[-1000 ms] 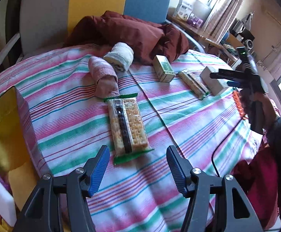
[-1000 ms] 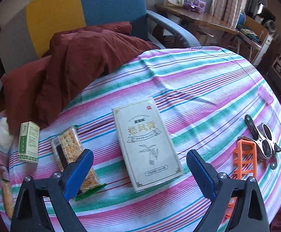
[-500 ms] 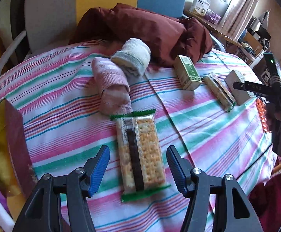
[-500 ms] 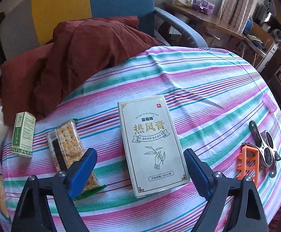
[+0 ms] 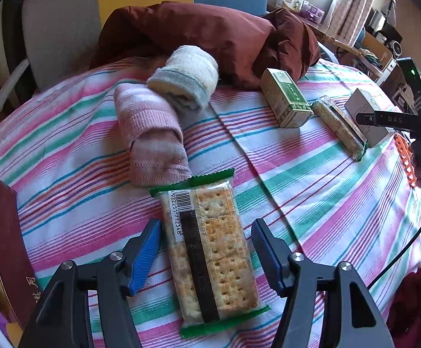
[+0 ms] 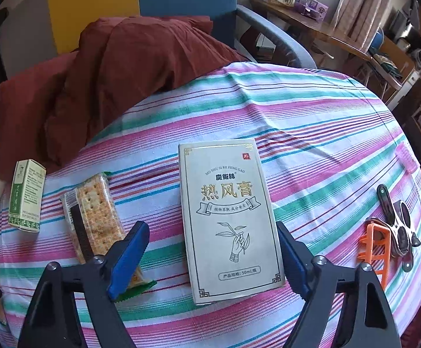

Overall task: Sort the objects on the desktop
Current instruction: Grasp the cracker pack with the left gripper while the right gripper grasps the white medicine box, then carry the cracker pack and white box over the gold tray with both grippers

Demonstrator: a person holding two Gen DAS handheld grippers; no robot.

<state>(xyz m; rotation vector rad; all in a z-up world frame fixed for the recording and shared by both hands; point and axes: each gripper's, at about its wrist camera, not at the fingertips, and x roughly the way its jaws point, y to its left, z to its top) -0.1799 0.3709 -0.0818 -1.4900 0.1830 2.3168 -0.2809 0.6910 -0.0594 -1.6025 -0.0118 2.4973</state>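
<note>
- The left gripper stands apart astride a cracker pack, pads clear of its sides.
- The right gripper has just been closing around the cream box; its left pad is still off it, and the right pad looks to be at the edge.
- Two cracker packs in clear wrap with green ends; the second lies far right.
- Two boxes: the cream one, and a small green one further left.
- Two rolled socks, pink and white.
- All lie on the striped cloth.
</note>
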